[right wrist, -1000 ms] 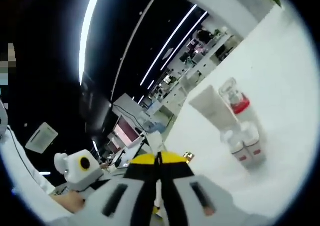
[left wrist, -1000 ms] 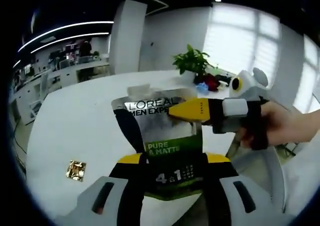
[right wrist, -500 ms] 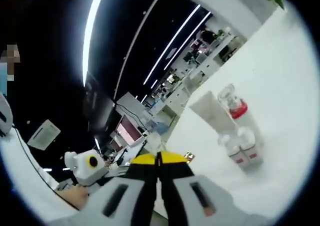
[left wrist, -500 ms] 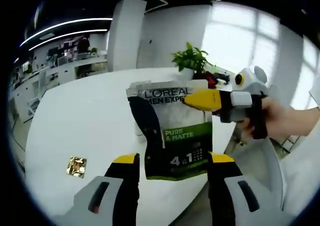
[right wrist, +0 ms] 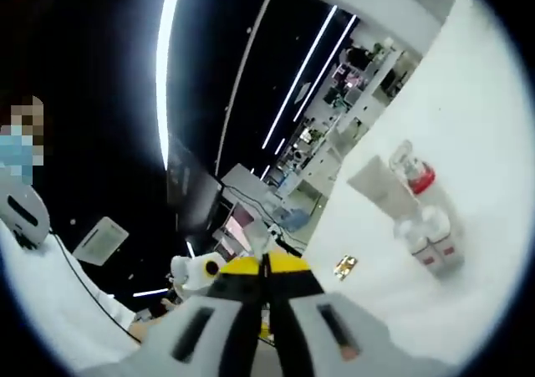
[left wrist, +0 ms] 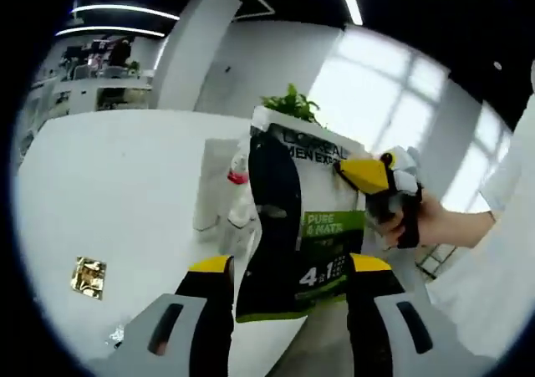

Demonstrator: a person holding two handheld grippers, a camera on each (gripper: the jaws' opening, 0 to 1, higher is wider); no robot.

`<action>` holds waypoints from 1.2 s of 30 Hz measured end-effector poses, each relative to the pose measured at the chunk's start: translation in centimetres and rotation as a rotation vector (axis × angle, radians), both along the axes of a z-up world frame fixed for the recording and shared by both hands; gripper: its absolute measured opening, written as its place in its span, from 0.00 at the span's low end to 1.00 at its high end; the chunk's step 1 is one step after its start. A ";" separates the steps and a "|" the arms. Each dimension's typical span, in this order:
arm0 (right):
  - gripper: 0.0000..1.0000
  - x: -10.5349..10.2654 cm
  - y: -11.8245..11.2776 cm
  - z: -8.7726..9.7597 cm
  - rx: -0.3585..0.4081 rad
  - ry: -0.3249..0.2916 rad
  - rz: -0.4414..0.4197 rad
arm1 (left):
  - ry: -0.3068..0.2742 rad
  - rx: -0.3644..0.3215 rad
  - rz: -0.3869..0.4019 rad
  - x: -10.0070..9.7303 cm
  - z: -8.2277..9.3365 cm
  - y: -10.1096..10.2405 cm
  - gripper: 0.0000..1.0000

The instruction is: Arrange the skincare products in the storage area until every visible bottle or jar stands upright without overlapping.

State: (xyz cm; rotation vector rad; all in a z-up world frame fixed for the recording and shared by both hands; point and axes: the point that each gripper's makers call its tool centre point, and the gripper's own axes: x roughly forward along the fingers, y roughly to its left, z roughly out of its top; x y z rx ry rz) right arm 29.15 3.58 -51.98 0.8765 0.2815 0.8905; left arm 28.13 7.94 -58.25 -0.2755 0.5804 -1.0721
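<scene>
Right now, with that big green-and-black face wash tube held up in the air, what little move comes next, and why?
Probably carry the tube, pinched by the right tool, toward the bottles standing on the white table and set it upright beside them; it hangs off the table.

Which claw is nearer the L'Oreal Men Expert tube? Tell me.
Right. The right claw is pinched on the L'Oreal Men Expert tube's upper edge, carrying it. The left claw is open, its jaws flanking the tube's lower end without clearly touching.
</scene>
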 end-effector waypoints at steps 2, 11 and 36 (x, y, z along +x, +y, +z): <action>0.01 -0.3 0.1 0.4 0.021 -0.006 0.008 | -0.001 -0.026 -0.022 0.1 0.3 -0.1 0.50; 0.01 -0.4 -1.2 2.0 0.161 -0.012 -0.006 | 0.166 -0.226 -0.135 -1.3 1.5 -1.1 0.39; 0.14 -1.7 0.7 0.5 0.092 0.005 0.044 | 0.345 -0.683 -0.013 -2.9 6.9 -0.2 0.00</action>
